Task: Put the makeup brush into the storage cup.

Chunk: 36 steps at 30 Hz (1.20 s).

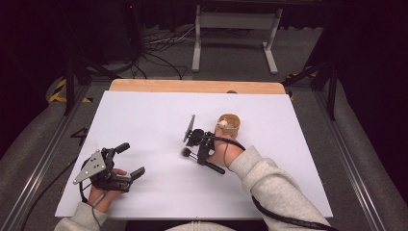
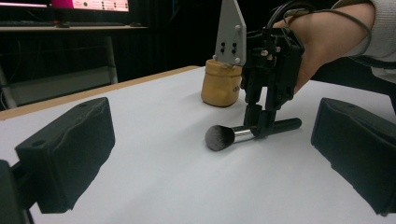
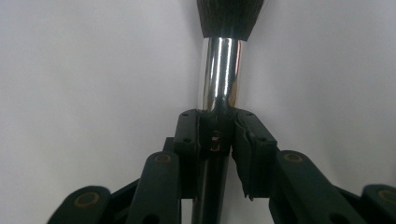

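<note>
A makeup brush [image 1: 215, 167] with a black handle, silver ferrule and dark bristles lies on the white sheet [image 1: 144, 115] near the middle of the table. My right gripper [image 1: 202, 158] points down and is shut on its handle just behind the ferrule. In the right gripper view the brush [image 3: 219, 70] runs straight up from the closed right gripper [image 3: 215, 135]. The left gripper view shows the brush [image 2: 223, 136] flat on the sheet under the right gripper [image 2: 259, 127]. My left gripper [image 1: 133, 159] rests open at the near left, holding nothing, its wide-apart pads [image 2: 70, 154] facing the brush.
A small wooden cup [image 1: 231, 126] stands just behind my right hand, with something white at its rim; the cup [image 2: 220, 86] is beyond the brush. The wooden table edge [image 1: 192, 86] borders the sheet at the back. Cables and a metal stand lie on the floor beyond.
</note>
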Each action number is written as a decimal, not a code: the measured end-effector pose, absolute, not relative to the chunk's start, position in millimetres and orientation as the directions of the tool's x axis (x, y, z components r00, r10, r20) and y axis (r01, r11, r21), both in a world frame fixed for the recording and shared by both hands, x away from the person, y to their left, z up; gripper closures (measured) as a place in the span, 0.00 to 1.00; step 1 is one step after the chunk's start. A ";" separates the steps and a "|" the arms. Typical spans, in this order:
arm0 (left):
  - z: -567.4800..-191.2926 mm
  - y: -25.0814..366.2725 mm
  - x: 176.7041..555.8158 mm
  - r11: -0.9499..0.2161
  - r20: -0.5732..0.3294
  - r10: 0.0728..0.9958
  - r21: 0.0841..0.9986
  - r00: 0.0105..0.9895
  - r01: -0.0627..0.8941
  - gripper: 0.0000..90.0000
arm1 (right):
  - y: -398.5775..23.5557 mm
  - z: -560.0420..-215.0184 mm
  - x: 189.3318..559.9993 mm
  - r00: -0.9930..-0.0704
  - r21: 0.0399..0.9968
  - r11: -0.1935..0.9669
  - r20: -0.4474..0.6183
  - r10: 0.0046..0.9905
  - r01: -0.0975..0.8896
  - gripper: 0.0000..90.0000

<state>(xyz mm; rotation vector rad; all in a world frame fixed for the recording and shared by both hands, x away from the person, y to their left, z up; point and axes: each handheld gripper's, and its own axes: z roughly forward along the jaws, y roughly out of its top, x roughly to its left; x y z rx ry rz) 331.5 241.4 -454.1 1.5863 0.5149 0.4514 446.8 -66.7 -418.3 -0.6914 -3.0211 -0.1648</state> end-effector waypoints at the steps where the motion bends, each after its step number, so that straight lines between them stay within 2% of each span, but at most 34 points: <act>1: -454.0 241.5 331.5 -0.053 -0.018 0.575 0.997 0.818 0.059 0.00 | -66.9 -418.0 447.1 -0.899 0.092 0.895 0.062 0.433 0.437 0.80; 14: -454.0 241.5 331.5 -0.052 -0.018 0.574 0.997 0.818 0.058 0.00 | -69.2 -408.2 445.4 -0.901 0.132 0.892 0.055 0.430 0.433 0.81; 35: -454.3 240.7 331.4 -0.051 -0.021 0.576 0.997 0.817 0.062 0.00 | -86.7 -357.6 435.8 -0.910 0.390 0.833 0.035 0.412 0.393 0.81; 36: -454.2 240.8 331.1 -0.049 -0.026 0.575 0.997 0.818 0.066 0.00 | -89.3 -353.8 434.8 -0.913 0.424 0.823 0.022 0.407 0.378 0.81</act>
